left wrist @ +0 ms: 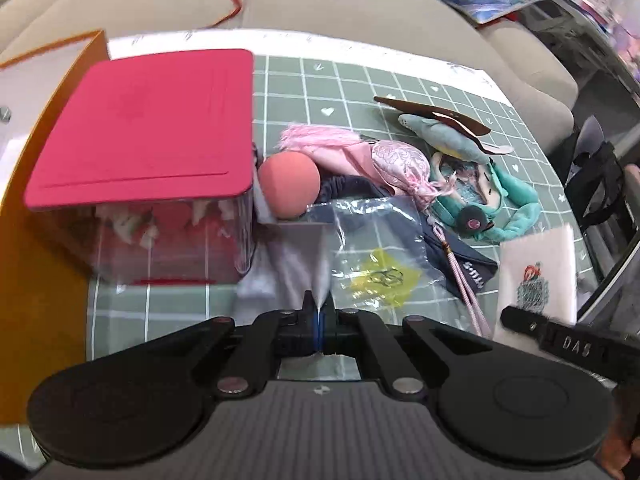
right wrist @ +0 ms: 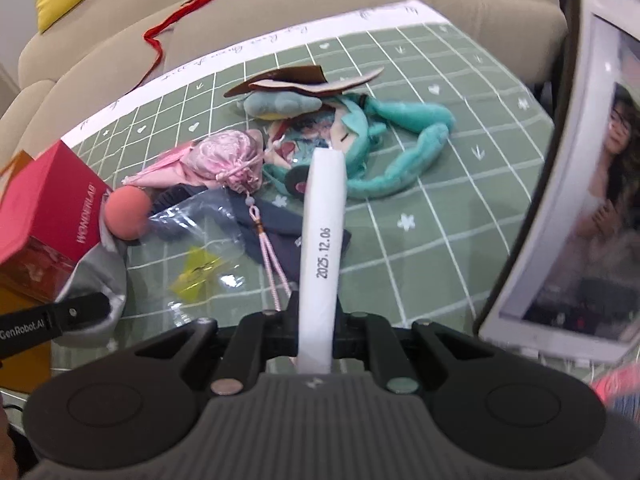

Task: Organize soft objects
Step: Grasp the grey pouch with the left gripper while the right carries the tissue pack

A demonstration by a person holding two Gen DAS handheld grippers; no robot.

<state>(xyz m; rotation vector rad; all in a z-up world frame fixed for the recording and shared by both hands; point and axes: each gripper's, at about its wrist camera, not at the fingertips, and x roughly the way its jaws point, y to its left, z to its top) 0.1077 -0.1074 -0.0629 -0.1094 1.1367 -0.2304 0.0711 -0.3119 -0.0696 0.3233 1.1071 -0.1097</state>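
Soft objects, mixed lot: teal plush doll (right wrist: 384, 152), pink satin pouch (right wrist: 228, 156) and coral foam ball (left wrist: 289, 184), heaped mid-frame on the green grid counter (right wrist: 440, 216). All light, yielding, best pinched at an edge. Left gripper (left wrist: 319, 304): jaws fully shut on a thin grey fabric pouch (left wrist: 298, 256), possibly a drawstring bag. Right gripper (right wrist: 316, 320): jaws nearly shut on a flat white packet (right wrist: 324, 216). Red-lidded box (left wrist: 140, 128) upper left.
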